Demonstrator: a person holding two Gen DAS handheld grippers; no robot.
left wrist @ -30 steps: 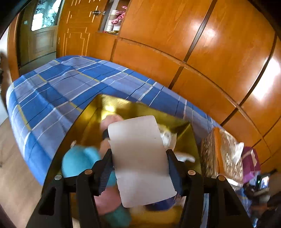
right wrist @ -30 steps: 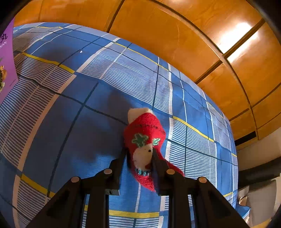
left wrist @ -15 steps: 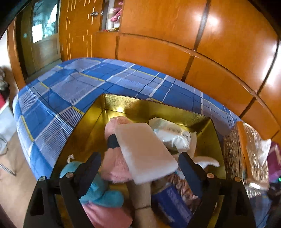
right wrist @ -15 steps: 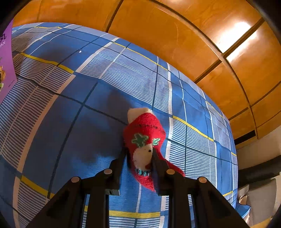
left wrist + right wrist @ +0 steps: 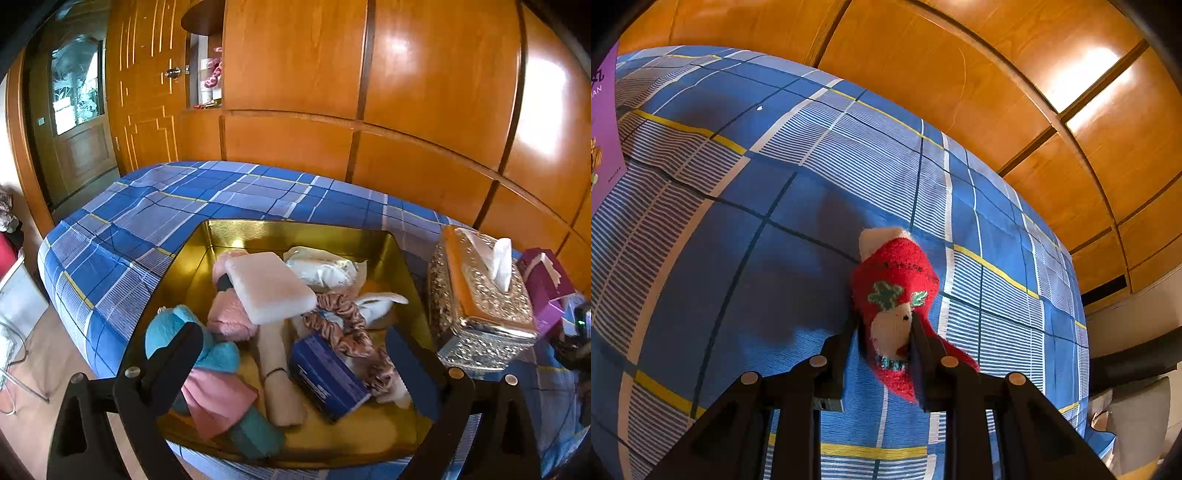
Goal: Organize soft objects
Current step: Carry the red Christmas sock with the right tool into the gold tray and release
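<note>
Hovering over the gold tin (image 5: pixel 406 266) on the blue plaid bedspread (image 5: pixel 155 210), the left gripper (image 5: pixel 295 343) has just been opening its jaws, and they now stand wide apart with nothing pinched between them. The white sponge (image 5: pixel 269 288) lies free in the tin, propped on top of a fluffy pink piece (image 5: pixel 229 317) and tilted toward the near side. Around it the tin holds a teal and pink plush toy (image 5: pixel 218 373), a rolled beige cloth (image 5: pixel 280 380), a pink scrunchie (image 5: pixel 343 321), a blue packet (image 5: pixel 325 376) and a white plastic pack (image 5: pixel 325 266). An ornate tissue box (image 5: pixel 480 295) stands just beside the tin on the right, with a purple box (image 5: pixel 543 280) beyond it.

In the right wrist view, the right gripper (image 5: pixel 882 336) is clamped on a red sock (image 5: pixel 894 280) with a white toe and green leaf pattern, its fingers (image 5: pixel 838 347) pressing both sides. The sock rests on the bedspread (image 5: pixel 775 184), well away from the wooden wall panels (image 5: pixel 923 74).
</note>
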